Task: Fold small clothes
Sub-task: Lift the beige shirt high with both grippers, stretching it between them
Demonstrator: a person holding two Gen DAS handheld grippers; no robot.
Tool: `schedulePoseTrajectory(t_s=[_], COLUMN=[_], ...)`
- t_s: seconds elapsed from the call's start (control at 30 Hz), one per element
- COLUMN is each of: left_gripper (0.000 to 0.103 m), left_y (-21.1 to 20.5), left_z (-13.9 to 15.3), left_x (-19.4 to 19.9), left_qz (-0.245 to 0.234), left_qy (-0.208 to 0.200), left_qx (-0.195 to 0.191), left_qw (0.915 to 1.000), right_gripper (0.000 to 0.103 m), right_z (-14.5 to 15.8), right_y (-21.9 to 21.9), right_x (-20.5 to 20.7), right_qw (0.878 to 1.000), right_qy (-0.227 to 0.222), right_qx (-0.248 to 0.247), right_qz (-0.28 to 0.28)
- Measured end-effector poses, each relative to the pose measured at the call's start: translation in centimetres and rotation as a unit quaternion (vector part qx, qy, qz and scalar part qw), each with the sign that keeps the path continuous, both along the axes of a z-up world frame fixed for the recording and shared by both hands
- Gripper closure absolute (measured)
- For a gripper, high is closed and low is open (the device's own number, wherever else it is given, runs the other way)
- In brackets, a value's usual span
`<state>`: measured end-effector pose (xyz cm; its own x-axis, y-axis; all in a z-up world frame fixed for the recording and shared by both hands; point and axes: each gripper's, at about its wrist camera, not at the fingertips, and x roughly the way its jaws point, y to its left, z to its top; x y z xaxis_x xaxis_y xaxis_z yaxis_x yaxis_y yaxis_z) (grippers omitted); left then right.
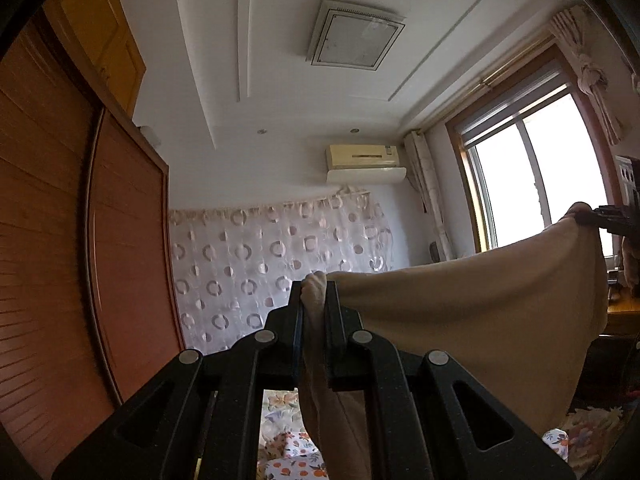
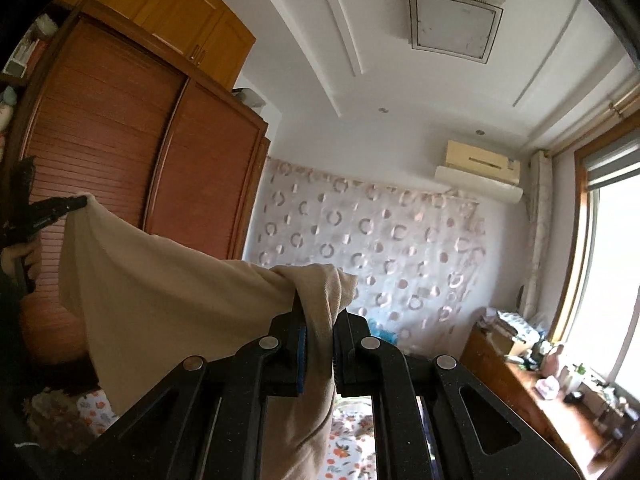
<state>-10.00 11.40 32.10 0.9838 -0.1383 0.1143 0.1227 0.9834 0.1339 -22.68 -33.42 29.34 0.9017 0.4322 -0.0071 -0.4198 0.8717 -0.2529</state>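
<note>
Left tool (image 1: 314,292), right tool (image 2: 318,312) each clamp beige garment (image 1: 480,304); desk (image 2: 532,392) only right view.

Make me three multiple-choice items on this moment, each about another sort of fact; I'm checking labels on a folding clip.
1. Where is the beige garment?
A. flat on the bedsheet
B. stretched in the air between both grippers
C. hanging on the wardrobe

2. What colour is the wardrobe?
A. white
B. reddish-brown
C. grey

3. What is the left gripper doing?
A. open, holding nothing
B. shut on the garment
C. pressing the ceiling lamp

Answers:
1 B, the cloth spans from the left gripper to the right gripper.
2 B, its slatted doors are reddish-brown wood.
3 B, fabric is bunched between its fingers.
</note>
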Motion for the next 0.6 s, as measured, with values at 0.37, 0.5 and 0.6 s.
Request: schedulePoseTrajectory(t_s=[0.37,0.5,0.6], left_gripper=[0.094,0.094,0.094], left_y=[-0.4,-0.4,-0.3], left_z=[0.3,0.2,-0.3], left_x=[-0.9,-0.1,1.4], left_qz=[0.000,0.004,0.010], left_qy=[-0.007,-0.002,0.011], left_qx=[-0.002,0.001,0.004], left_qw=[1.0000,1.0000,0.9999], right_gripper=[0.093,0.093,0.093], right_z=[-1.2,-1.2,-1.6], right_y=[1.7,1.4,1.8], right_x=[2.1,2.6,3.9], right_qw=[0.999,0.999,0.999], right_qy=[0.003,0.004,0.016], right_qx=[-0.030,-0.037,-0.042], right_qz=[-0.013,-0.015,-0.016])
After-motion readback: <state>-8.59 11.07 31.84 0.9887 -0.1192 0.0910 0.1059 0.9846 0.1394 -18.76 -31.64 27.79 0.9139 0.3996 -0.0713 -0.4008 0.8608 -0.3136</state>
